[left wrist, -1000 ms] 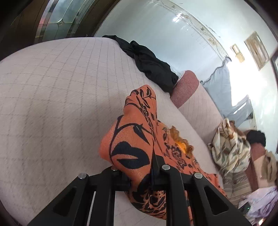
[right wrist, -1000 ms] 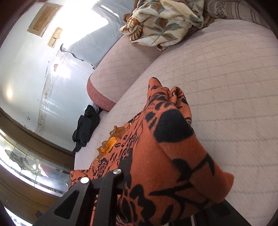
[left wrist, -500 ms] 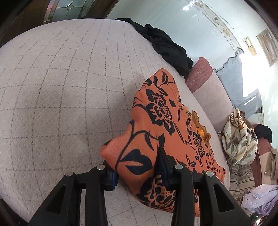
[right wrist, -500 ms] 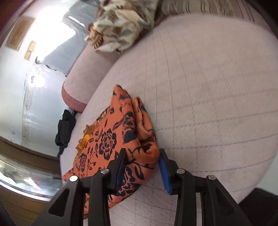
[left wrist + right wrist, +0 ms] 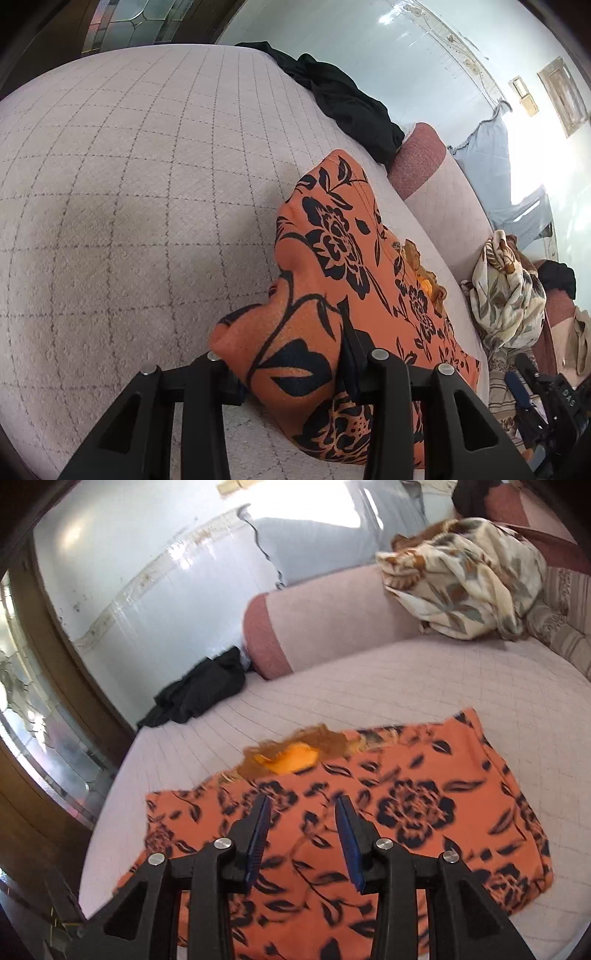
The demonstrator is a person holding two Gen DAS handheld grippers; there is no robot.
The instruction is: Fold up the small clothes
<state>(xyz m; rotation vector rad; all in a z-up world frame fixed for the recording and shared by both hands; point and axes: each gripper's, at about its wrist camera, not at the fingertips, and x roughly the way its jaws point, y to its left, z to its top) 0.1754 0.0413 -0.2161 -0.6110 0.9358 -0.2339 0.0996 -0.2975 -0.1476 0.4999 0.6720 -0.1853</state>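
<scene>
The left gripper [image 5: 291, 369] is closing its fingers on a bunched corner of the orange floral garment [image 5: 369, 812], which lies half-folded on the quilted mattress [image 5: 110, 221]. The right gripper [image 5: 301, 834] hovers over the garment with fingers parted and nothing between them. With only one corner held, any tug could drag the fold askew (the fabric looks slippery). No containers are in view; farther off lie a black garment [image 5: 199, 694] and a cream leaf-print cloth [image 5: 465, 583].
</scene>
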